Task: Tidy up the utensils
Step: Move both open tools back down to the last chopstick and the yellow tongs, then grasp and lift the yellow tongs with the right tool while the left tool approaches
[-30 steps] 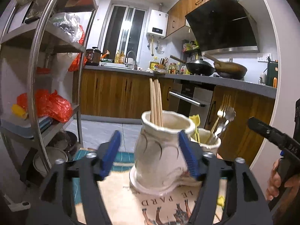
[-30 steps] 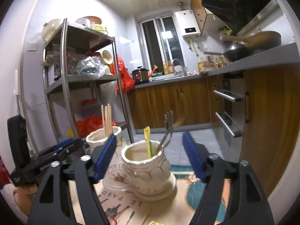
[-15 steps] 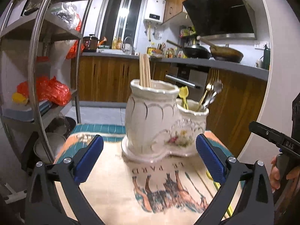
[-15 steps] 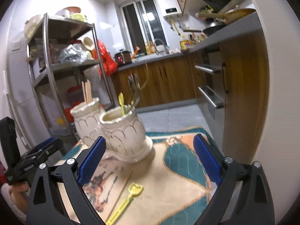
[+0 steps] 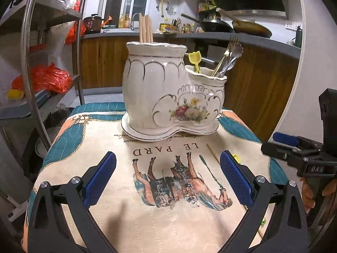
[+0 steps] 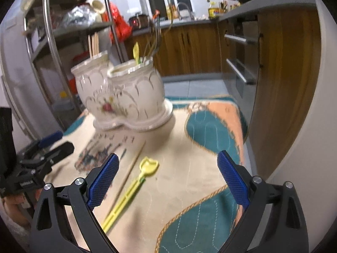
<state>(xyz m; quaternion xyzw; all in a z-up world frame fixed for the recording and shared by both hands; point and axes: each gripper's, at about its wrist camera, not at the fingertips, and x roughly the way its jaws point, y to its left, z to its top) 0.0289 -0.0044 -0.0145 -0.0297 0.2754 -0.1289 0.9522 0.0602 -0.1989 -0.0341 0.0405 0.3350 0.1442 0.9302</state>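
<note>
White ceramic: the two-pot utensil holder (image 5: 168,97) stands at the far end of my cloth-covered counter (image 6: 210,130); chopsticks (image 5: 145,28) in its taller pot, forks and spoons (image 5: 228,59) plus one yellow utensil (image 5: 194,60) in the lower pot.
Loose pieces: a yellow plastic spoon (image 6: 134,187) and a single wooden chopstick (image 6: 130,168) lie near me, side by side, well apart from the holder.
Right hand-held gripper (image 6: 168,181): spread wide, empty, above the cloth with the yellow spoon just left of its centre.
Left hand-held gripper (image 5: 167,177): also wide, empty, over the printed horse.
Step, as I judge it: pick up the yellow spoon with my right.
Doing it well: shift left, straddle the thin handle crosswise, go low and close gently so I don't catch the chopstick.
Risk: the flat handle may slip on the cloth.
</note>
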